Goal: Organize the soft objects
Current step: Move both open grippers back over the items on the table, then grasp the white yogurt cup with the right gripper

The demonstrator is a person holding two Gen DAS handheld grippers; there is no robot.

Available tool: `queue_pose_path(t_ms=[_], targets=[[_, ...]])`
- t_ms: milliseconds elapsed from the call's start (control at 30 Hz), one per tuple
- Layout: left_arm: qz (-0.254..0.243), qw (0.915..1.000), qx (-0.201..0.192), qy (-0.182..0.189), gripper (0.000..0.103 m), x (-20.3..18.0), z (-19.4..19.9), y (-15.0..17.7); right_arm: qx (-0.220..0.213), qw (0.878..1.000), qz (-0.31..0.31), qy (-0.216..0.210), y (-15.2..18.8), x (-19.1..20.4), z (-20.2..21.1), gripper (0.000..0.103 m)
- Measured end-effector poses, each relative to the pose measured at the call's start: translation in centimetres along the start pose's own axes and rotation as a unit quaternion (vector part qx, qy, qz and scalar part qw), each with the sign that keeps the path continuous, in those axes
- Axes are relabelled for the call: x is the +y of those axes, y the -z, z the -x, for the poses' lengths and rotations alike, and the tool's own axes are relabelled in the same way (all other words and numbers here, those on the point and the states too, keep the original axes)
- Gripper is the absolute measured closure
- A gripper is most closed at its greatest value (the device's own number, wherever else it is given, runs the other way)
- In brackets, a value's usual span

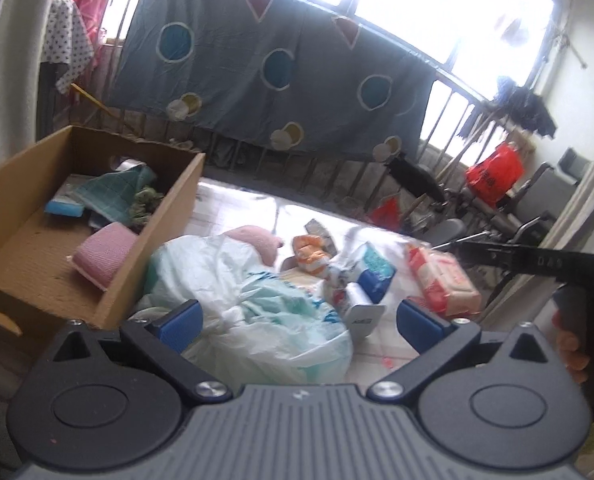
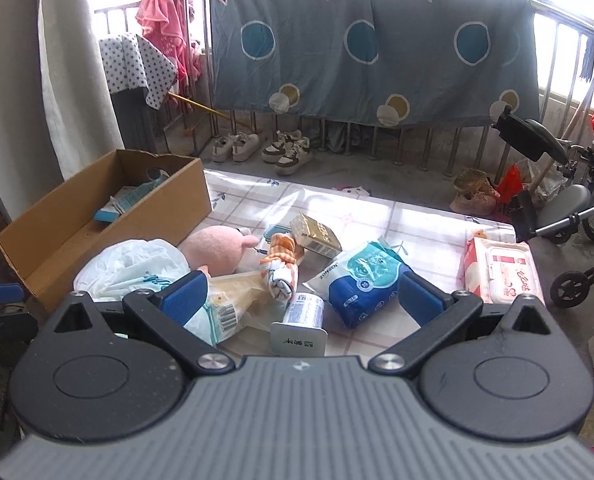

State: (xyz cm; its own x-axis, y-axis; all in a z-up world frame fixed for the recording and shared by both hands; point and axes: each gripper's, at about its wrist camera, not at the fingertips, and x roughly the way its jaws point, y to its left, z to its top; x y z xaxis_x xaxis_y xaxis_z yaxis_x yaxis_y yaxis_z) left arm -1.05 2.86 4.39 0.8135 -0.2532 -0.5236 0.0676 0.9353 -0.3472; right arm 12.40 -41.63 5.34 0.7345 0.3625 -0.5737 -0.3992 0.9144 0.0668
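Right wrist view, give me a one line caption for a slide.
Open right gripper hovers over a pink plush toy, tissue pack and wet wipes beside a cardboard box.

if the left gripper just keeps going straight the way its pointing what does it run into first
Most likely the white plastic bag: it fills the space between the open fingers of the left gripper, right ahead of it. The pink plush toy lies beyond it. Depth through the fisheye is hard to judge.
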Motion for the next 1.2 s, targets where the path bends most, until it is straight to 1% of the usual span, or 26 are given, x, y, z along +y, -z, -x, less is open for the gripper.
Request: queue_pose_path(t_ms=[100,233,300,400,500,567,733,800,900,933,967,1000,1067,1100,1133,1167,1200], targets=[[-0.017,0.9998,0.001,-0.010,0.000,-0.8,-0.4,-0.1,-0.015,0.999,-0.016,-0.035,0.5,-1.0,0.5,0.001],[-0.040,0.9990,0.014,-0.014,0.000,-1.5,-1.2,-0.2,-0.021,0.995,-0.066,-0.077,1.6,-3.0,0.4,0.001],[-0.052,0.9983,0.019,-0.016,0.000,-1.9,-1.8,-0.3,-0.020,0.993,-0.088,-0.081,2.2,-3.9,0.1,0.001],[-0.081,0.9964,0.014,-0.020,0.000,-2.8,-2.5,-0.5,-0.019,0.991,-0.101,-0.083,3.3,-4.7,-0.3,0.001],[-0.117,0.9930,0.008,-0.013,0.000,-4.0,-3.2,-0.6,-0.014,0.990,-0.108,-0.086,4.2,-5.3,-1.1,0.001],[-0.139,0.9902,0.012,-0.009,0.000,-5.1,-4.0,-0.7,-0.012,0.989,-0.117,-0.091,4.8,-5.9,-1.7,0.001],[-0.176,0.9838,0.035,0.008,0.001,-7.3,-6.6,-0.1,0.007,0.984,-0.141,-0.108,6.2,-7.1,-4.3,0.001],[-0.184,0.9816,0.049,0.008,0.003,-8.0,-8.1,0.1,0.018,0.983,-0.143,-0.117,6.7,-7.4,-5.8,0.001],[-0.192,0.9792,0.065,-0.003,0.009,-8.3,-10.4,0.3,0.036,0.979,-0.149,-0.133,7.2,-7.6,-8.4,0.002],[-0.192,0.9788,0.070,-0.004,0.015,-8.4,-11.1,0.3,0.040,0.978,-0.151,-0.139,7.4,-7.8,-9.2,0.004],[-0.192,0.9785,0.075,-0.003,0.019,-8.4,-11.7,0.3,0.043,0.977,-0.152,-0.147,7.6,-7.9,-10.0,0.009],[-0.191,0.9782,0.081,-0.002,0.021,-8.4,-12.3,0.2,0.046,0.975,-0.150,-0.154,7.6,-8.1,-10.7,0.011],[-0.192,0.9769,0.093,0.004,0.033,-8.5,-13.3,0.2,0.049,0.974,-0.146,-0.167,7.8,-8.6,-11.8,0.022],[-0.196,0.9756,0.100,0.008,0.035,-8.8,-13.8,0.3,0.052,0.973,-0.146,-0.174,7.9,-9.0,-12.2,0.025],[-0.201,0.9737,0.106,0.014,0.040,-9.1,-14.3,0.4,0.054,0.971,-0.147,-0.180,8.0,-9.4,-12.6,0.029],[-0.208,0.9718,0.110,0.017,0.043,-9.4,-14.7,0.6,0.055,0.970,-0.148,-0.186,8.1,-9.9,-13.0,0.035],[-0.216,0.9694,0.115,0.019,0.044,-9.8,-15.1,0.8,0.056,0.968,-0.148,-0.195,8.2,-10.3,-13.4,0.039]])
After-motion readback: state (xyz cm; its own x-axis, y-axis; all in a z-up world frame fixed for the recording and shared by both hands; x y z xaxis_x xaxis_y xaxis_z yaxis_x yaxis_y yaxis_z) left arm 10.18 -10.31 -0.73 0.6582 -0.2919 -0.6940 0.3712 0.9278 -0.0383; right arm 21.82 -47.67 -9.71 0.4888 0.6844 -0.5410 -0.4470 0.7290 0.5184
